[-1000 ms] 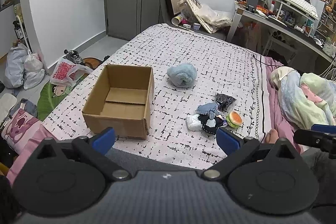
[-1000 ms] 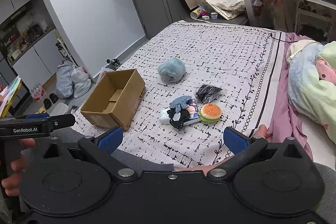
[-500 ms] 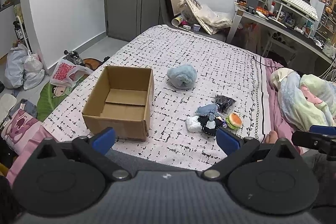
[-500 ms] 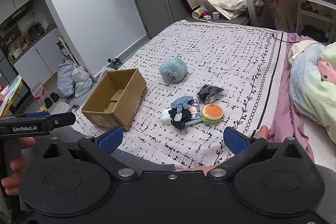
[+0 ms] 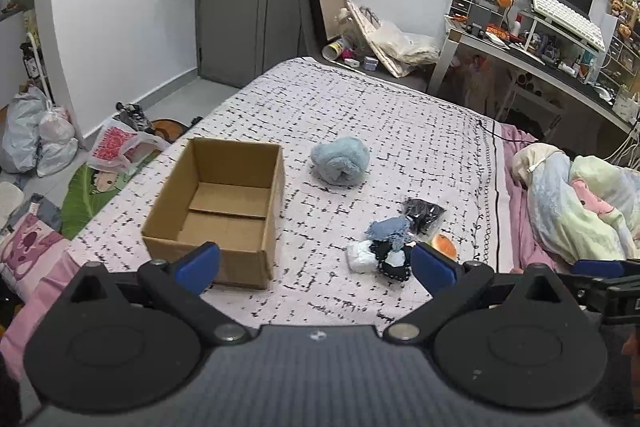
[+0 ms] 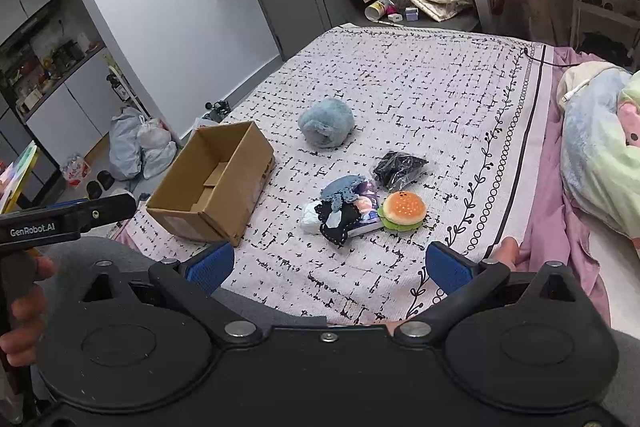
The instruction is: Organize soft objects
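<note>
Brown cardboard box [image 5: 224, 211], open-top, on black-and-white patterned bedspread [image 6: 440, 87]; fluffy pale-blue plush ball [image 6: 326, 123] at 1 o'clock of box, apart. Small soft-item heap w/ orange-and-green burger plush [image 6: 403, 210] at 3 o'clock of box. Left gripper [image 5: 316, 265] & right gripper [image 6: 326, 267]: both spread wide, nothing held, above near bed edge.

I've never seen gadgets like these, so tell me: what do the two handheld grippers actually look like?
Both look alike. The left gripper and the right gripper each have a wide black body with two round discs, silver pivot screws, and two black angled arms ending in blue fingertips. Seen side-on from the right camera, the left one carries white "GenRobot.AI" lettering. A bare hand holds it. No cables show.
</note>
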The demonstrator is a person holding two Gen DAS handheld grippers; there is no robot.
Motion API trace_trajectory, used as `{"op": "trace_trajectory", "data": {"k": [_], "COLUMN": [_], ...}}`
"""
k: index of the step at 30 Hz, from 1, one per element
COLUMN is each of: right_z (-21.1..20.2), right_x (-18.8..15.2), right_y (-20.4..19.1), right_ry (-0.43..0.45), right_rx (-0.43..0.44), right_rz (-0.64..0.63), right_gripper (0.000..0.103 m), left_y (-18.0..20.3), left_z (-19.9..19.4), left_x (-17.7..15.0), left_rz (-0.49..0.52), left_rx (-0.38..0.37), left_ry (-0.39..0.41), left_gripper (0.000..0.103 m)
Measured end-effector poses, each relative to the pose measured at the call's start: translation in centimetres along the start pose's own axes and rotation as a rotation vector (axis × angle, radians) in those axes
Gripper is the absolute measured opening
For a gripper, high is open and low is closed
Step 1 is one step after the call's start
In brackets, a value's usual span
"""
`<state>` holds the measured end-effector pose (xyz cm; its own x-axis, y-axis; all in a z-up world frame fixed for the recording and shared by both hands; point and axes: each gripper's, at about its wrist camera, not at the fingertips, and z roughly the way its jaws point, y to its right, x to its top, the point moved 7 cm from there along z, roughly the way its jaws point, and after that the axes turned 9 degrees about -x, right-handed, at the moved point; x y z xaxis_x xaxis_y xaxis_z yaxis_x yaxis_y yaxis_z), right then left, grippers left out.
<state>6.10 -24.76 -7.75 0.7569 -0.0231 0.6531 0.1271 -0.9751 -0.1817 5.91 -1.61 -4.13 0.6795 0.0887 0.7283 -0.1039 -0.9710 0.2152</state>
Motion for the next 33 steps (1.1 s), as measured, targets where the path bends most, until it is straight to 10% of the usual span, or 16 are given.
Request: {"op": "trace_trajectory", "data": {"k": [33], "right_z": [9.6], "right_x": [6.7], "right_y": [4.5], "right_ry": [-0.071], "right_rx": [0.065], "right_rz": [0.155], "right_gripper": [0.103], "left_y": [1.7], "left_z": [10.1], "left_x": [3.3], "left_rz": [-0.121], "left_rx": [-0.042], "left_ry": [-0.07], "left_gripper": [0.099]}}
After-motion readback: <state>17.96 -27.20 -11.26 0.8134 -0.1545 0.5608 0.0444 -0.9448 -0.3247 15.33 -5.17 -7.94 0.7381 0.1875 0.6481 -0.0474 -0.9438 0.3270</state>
